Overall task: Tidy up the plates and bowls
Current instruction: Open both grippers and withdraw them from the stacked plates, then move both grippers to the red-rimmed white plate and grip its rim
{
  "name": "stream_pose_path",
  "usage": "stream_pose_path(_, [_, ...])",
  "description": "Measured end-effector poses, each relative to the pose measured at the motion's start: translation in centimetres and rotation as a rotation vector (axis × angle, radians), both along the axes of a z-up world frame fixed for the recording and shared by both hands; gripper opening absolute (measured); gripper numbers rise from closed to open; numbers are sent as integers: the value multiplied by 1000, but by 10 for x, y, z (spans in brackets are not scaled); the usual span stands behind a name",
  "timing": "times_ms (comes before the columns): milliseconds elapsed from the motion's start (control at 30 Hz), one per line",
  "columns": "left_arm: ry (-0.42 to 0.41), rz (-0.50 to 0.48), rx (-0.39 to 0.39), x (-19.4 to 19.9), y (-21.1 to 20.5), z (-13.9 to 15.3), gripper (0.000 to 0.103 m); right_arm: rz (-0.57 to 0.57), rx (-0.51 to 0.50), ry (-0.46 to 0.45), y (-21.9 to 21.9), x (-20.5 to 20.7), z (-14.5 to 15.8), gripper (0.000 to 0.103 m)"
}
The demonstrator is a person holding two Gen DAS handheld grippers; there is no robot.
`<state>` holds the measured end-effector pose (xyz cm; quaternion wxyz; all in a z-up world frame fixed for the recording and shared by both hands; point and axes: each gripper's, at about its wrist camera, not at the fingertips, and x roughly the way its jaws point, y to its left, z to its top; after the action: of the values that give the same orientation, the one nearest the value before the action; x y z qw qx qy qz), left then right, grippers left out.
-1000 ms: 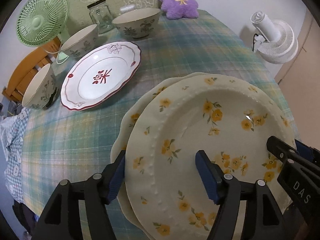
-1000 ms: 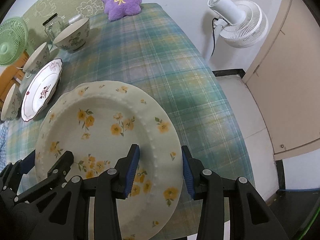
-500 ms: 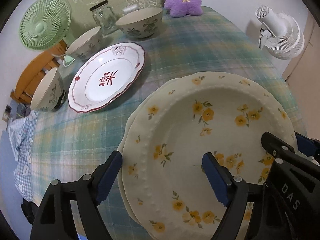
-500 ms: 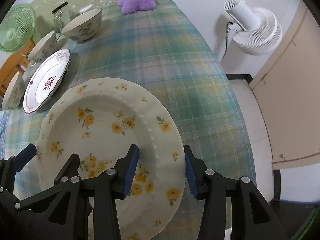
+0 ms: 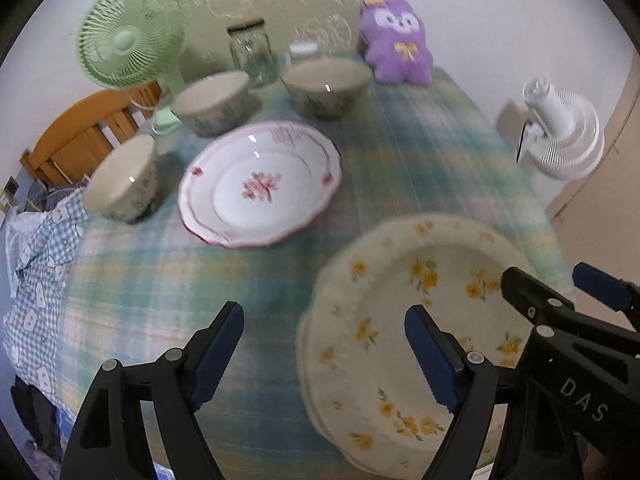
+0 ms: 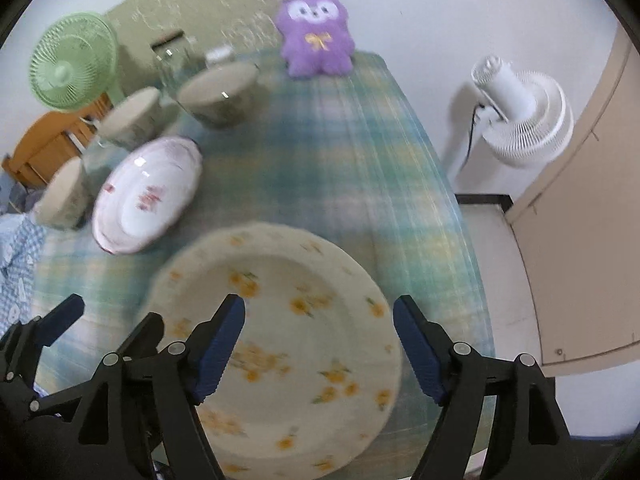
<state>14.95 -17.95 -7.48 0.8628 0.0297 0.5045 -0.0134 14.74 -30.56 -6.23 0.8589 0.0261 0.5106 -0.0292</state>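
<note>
Yellow-flowered plates [image 6: 280, 320] now lie stacked and released on the plaid tablecloth [image 5: 400, 168]. Both the left gripper [image 5: 324, 344] and the right gripper [image 6: 318, 344] have lifted away, jaws just spread wide and empty.

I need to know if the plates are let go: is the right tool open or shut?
Open. The right tool has just been opening; its fingers stand apart above the yellow-flowered plate, and neither pad presses its rim.

Motion blur smears both wrist views. The yellow-flowered plate [image 5: 420, 320] hides all but the left rim of a second plate [image 5: 310, 364] beneath it. The bowls' [image 5: 120, 180] motifs are unreadable. The wooden chair [image 5: 76, 136] is largely hidden behind the table.
</note>
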Motion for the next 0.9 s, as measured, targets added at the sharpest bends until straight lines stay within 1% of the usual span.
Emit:
stream_pose_path(133, [-44, -5, -21, 4, 20, 20, 84, 12, 4, -46, 24, 5, 23, 79])
stream_pose_path(233, [-72, -6, -44, 9, 36, 33, 84, 21, -11, -113, 42, 8, 45, 79])
stream_pose_path(300, [-89, -2, -54, 16, 46, 41, 84, 38, 6, -145, 52, 12, 55, 79])
stream_pose_path(433, [-116, 23, -49, 28, 60, 52, 84, 75, 14, -151, 69, 29, 65, 79])
stream_pose_path(533, [-134, 40, -41, 41, 68, 53, 84, 105, 62, -143, 77, 45, 65, 79])
stream_pose_path(633, [-150, 61, -38, 55, 74, 48, 82, 126, 57, -149, 84, 64, 58, 79])
stream_pose_path(733, [-128, 95, -47, 71, 80, 35, 81, 151, 43, -140, 91, 85, 46, 79])
stream_pose_path(833, [-108, 120, -50, 90, 85, 22, 79, 164, 53, -119, 96, 105, 32, 79])
stream_pose_path(900, [-106, 119, -52, 100, 86, 13, 75, 176, 56, -108, 100, 118, 23, 79])
